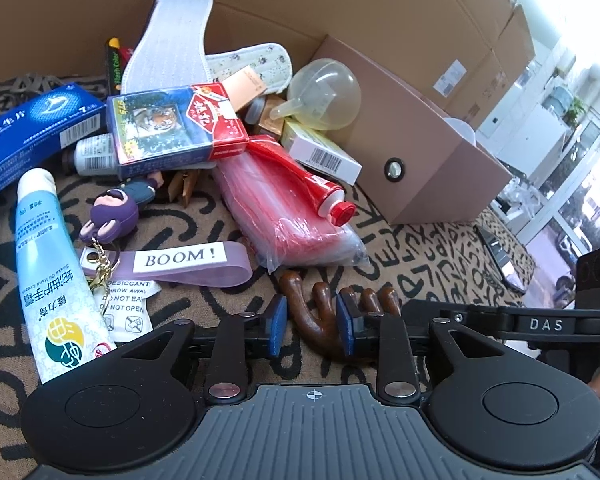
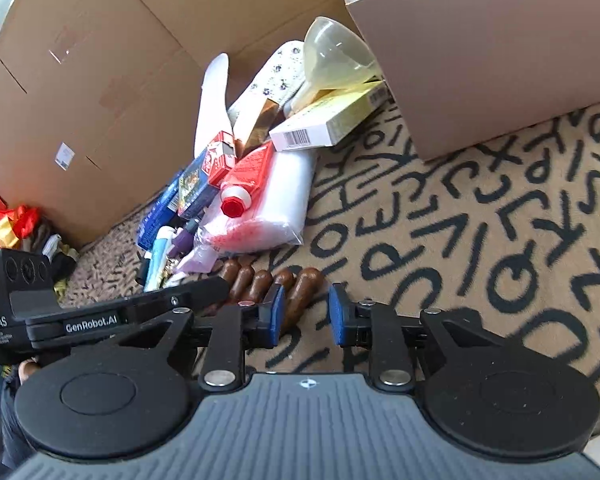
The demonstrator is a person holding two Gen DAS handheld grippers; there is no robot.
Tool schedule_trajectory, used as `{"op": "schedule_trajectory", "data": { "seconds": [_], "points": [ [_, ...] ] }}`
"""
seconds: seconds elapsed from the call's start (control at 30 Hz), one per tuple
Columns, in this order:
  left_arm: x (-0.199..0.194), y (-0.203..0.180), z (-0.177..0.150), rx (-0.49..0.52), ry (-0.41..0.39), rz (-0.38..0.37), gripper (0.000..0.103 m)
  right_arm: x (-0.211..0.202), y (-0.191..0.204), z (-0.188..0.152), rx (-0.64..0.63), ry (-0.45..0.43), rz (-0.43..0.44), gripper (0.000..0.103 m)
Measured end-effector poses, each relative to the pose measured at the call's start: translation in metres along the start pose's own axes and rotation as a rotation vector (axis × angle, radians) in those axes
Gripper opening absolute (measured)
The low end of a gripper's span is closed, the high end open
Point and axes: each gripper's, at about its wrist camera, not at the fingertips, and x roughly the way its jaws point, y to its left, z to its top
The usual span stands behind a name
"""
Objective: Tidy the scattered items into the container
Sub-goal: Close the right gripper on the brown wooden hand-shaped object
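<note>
On the letter-patterned brown cloth covering the tabletop, a heap of small goods lies scattered in front of a big cardboard sheet. At the far left sits a long blue carton with white lettering, and below it a pale blue hand-cream tube lies lengthwise, just beside a purple cartoon-figure keychain with a "BOOM!" strap and a white desiccant sachet. Further right a blue and red card box with a tiger picture rests on top of the pile, with a white fabric insole leaning up behind it. Next comes a clear bag of red plastic pieces with a red-capped tube lying on it, then a white barcoded carton and a translucent yellowish funnel touching the pinkish-brown cardboard storage box, which stands at the right of the heap. Nearest of all lies a dark brown wooden hand-shaped massager. The left tool has its blue pads apart, with part of the massager between them; I cannot tell whether they touch it. The right tool hangs beside the massager's rounded tips, its pads also apart and holding nothing.
</note>
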Motion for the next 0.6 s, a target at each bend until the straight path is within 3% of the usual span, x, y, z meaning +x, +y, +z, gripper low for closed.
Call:
{"op": "schedule_trajectory", "data": {
  "seconds": [0.07,0.17,0.3,0.33,0.4,0.47,0.57,0.6],
  "points": [
    [0.001,-0.001,0.000,0.009,0.002,-0.004,0.041,0.001,0.000,-0.001,-0.002,-0.001,0.006,0.028],
    [0.001,-0.003,0.001,0.023,0.011,-0.009,0.032,0.006,-0.002,-0.001,0.007,-0.005,0.030,0.029],
    [0.000,0.001,0.000,0.009,0.015,-0.028,0.032,0.008,-0.006,0.000,0.022,-0.022,0.054,0.029],
    [0.001,0.002,0.000,0.001,0.013,-0.032,0.033,0.009,-0.008,0.000,0.032,-0.027,0.064,0.029],
    [0.003,0.003,0.001,-0.006,0.007,-0.038,0.045,0.010,-0.010,0.000,0.043,-0.033,0.077,0.029],
    [0.004,0.000,0.001,0.004,-0.001,-0.033,0.046,0.011,-0.011,0.000,0.049,-0.041,0.086,0.029],
    [0.005,-0.004,0.001,0.028,-0.006,-0.016,0.044,0.013,-0.018,0.001,0.075,-0.054,0.115,0.028],
    [0.004,-0.006,0.001,0.034,-0.006,-0.008,0.035,0.013,-0.021,0.001,0.089,-0.056,0.126,0.027]
  ]
}}
